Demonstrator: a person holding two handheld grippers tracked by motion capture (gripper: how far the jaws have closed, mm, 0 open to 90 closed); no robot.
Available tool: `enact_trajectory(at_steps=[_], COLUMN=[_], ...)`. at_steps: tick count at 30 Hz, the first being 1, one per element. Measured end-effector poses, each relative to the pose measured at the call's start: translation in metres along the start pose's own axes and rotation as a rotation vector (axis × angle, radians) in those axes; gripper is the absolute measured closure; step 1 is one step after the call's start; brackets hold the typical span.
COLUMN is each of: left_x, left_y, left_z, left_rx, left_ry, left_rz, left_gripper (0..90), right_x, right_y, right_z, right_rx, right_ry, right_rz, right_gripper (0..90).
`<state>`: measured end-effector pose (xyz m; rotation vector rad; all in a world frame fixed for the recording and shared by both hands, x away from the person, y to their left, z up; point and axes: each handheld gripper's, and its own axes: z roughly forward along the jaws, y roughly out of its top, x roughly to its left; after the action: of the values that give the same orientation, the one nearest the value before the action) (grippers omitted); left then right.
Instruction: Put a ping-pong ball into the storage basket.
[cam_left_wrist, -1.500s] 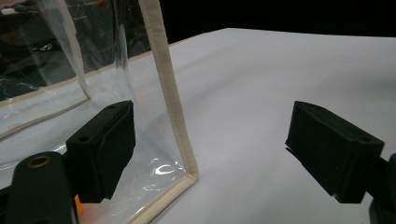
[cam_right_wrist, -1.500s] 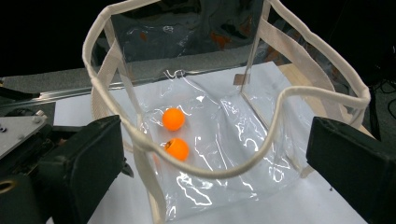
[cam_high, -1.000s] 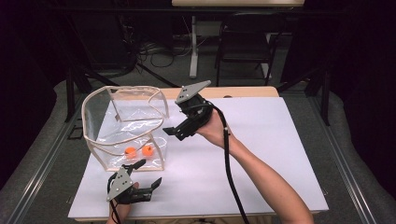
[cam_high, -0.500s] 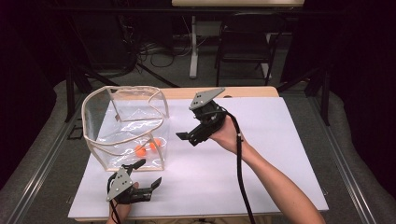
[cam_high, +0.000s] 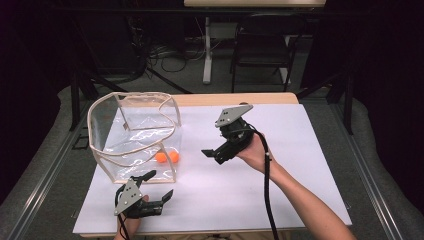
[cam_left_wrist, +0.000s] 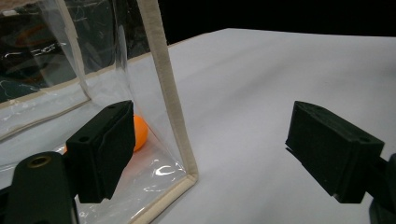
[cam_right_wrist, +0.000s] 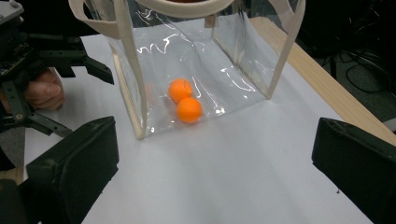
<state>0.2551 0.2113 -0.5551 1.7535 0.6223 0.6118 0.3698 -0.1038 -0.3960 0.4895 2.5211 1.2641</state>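
A clear plastic bag (cam_high: 132, 132) with cream fabric trim stands upright on the left part of the table (cam_high: 280, 195), its mouth open to the top. Inside it, down at the bottom near the corner closest to the middle of the table, lie two orange balls (cam_high: 167, 157), touching each other. In the right gripper view they sit one just behind the other on the bag's clear floor, seen through the plastic wall. In the left gripper view one ball is half hidden behind the near jaw and the bag's trimmed corner edge, and I cannot make out the second one there at all. Glare and creases on the plastic blur the far side of the bag.

Just in front of the bag, near the table's front edge, the left gripper (cam_high: 156, 188) lies low in the person's hand, its jaws spread wide with nothing between them; the bag's corner stands in the gap without touching either jaw. The hand itself is cut off by the lower edge of the high view.

To the right of the bag, over the middle of the table, the right gripper (cam_high: 212, 154) hangs in the air, pointing toward the bag, jaws wide apart and empty. Its cable runs back along the forearm.
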Motion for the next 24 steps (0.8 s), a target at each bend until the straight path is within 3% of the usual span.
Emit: enact_trajectory(at_steps=[24], left_x=[-0.001], left_y=[0.000], left_z=[-0.001], left_rx=[-0.003], left_ry=[0.002], left_rz=[-0.001], left_gripper=[15.7], right_x=[-0.002], right_y=[-0.050], right_z=[-0.019], right_rx=[-0.010], right_ry=[-0.060], right_rz=[0.044], right_gripper=[0.1])
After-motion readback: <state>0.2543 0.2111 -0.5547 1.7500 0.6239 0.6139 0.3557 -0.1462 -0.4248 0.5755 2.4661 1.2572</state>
